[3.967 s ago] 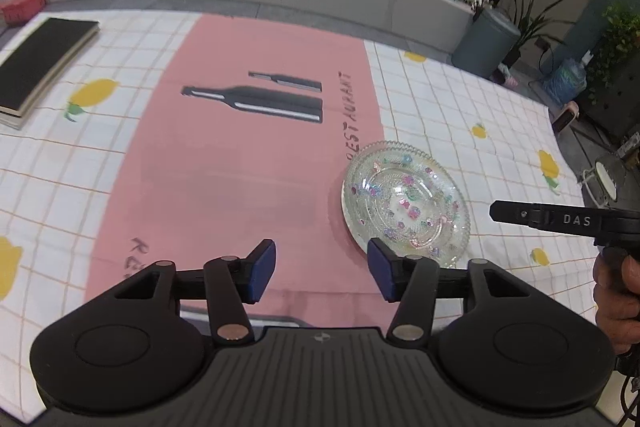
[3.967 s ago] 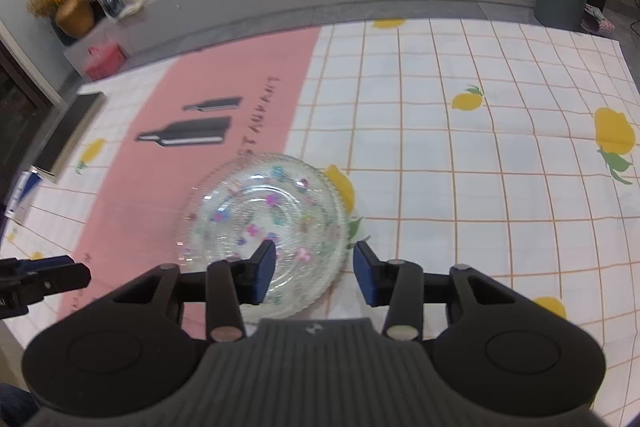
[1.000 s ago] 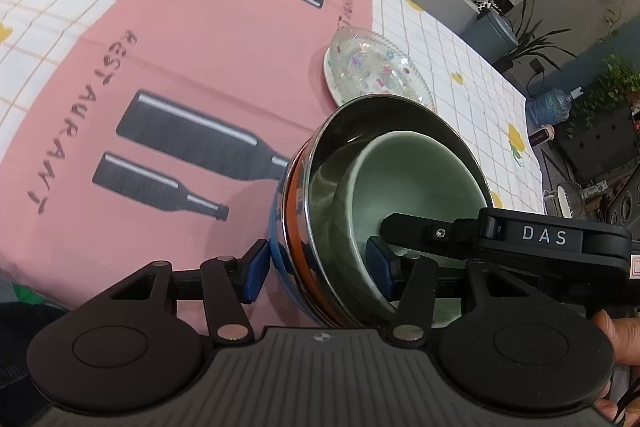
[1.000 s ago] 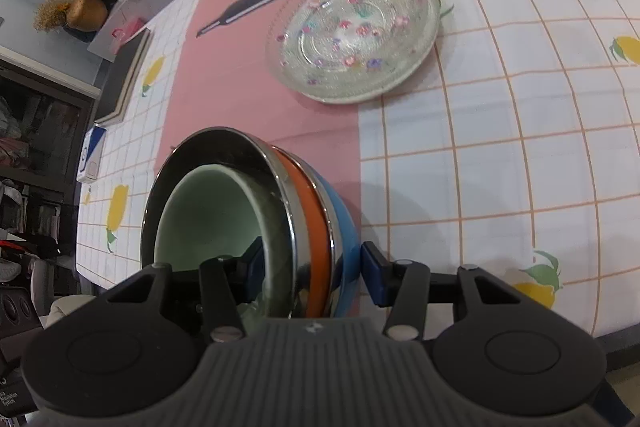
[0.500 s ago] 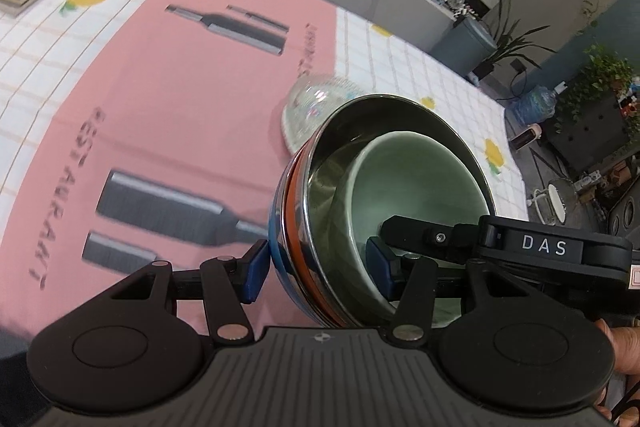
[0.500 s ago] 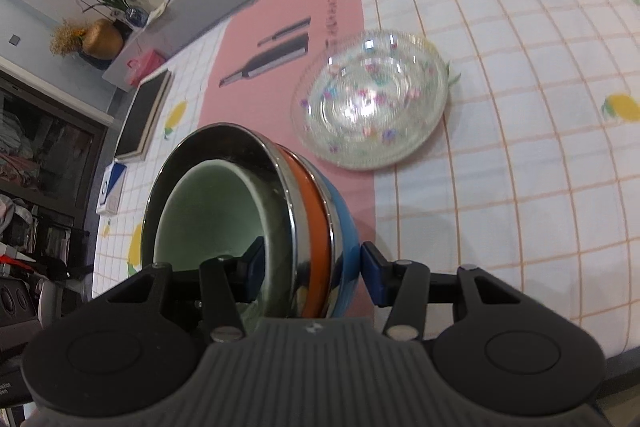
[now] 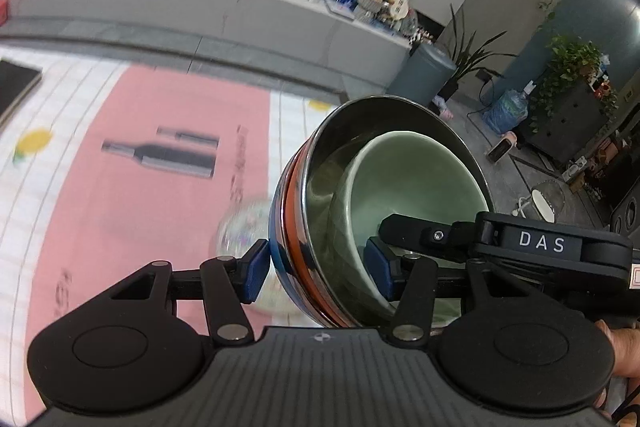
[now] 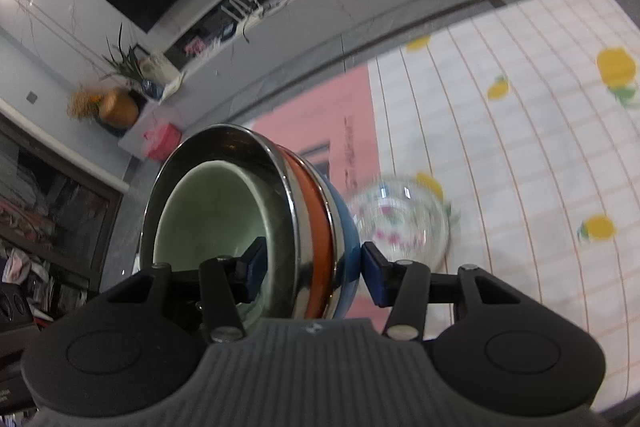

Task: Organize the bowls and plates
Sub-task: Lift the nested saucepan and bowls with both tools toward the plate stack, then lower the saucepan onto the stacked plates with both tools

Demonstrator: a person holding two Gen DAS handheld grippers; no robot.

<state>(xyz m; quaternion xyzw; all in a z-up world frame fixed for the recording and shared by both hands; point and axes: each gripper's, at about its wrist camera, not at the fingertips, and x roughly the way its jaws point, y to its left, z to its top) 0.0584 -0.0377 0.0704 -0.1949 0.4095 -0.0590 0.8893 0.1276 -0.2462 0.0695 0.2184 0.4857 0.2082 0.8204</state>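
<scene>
Tablecloth is blurring below; both grippers (left, right) are clamping the bowls; lower level onto the plate.

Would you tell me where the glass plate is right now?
The glass plate lies on the tablecloth at the pink panel's edge, just beyond the stacked bowls both grippers hold; in the left wrist view it peeks out left of them.

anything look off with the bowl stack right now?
The bowl stack is tipped on edge in mid-air, both grippers clamping its rim walls; the green bowl sits loose inside. Glass plate lies flat. No damage visible.
</scene>
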